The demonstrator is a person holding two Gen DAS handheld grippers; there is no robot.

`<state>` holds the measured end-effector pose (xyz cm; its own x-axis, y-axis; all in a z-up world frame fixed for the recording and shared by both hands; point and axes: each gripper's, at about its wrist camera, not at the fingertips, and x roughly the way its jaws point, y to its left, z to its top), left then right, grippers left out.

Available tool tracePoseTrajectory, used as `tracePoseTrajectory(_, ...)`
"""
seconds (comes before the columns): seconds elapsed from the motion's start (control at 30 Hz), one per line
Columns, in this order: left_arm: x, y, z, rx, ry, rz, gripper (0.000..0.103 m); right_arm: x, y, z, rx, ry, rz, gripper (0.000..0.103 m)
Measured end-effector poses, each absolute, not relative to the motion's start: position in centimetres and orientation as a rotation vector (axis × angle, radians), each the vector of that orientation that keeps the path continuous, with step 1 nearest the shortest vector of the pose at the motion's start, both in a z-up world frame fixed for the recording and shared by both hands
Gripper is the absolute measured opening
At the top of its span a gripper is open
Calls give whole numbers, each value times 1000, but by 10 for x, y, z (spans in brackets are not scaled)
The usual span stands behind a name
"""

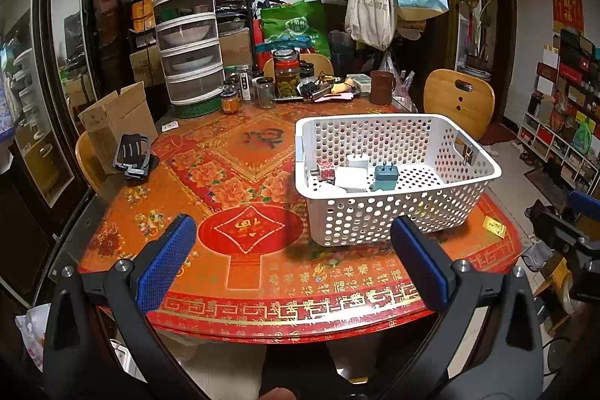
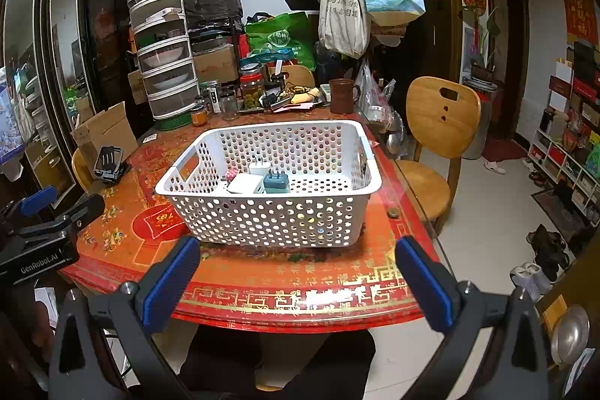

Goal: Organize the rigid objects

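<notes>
White perforated plastic forms the storage basket (image 1: 393, 175) that stands right of centre in the left wrist view and at the centre of the right wrist view (image 2: 270, 190), resting on the round table (image 1: 232, 287) with its red and orange floral cover. Inside, toward its left end, lie a few plug adapters close together: a teal charger (image 1: 386, 175) with its prongs up, a white charger (image 1: 352, 179) beside it, and a small red-and-white checked plug (image 1: 325, 170) at the far left. The left gripper (image 1: 292, 261) hangs low in the frame, blue pads spread wide with nothing between them. The right gripper (image 2: 300, 280) is likewise spread and bare, near the table's front edge. A black phone holder (image 1: 132, 152) sits at the table's left edge, and jars (image 1: 287, 74) crowd the far side.
</notes>
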<state>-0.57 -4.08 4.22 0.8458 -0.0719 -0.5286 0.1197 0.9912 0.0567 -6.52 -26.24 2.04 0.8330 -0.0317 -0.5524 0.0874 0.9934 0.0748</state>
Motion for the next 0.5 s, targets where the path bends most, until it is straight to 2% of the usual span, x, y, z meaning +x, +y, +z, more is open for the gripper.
tracePoseTrajectory(0.5, -2, -42, 37, 88, 563, -101, 103, -60, -260, 16, 91, 597, -52, 103)
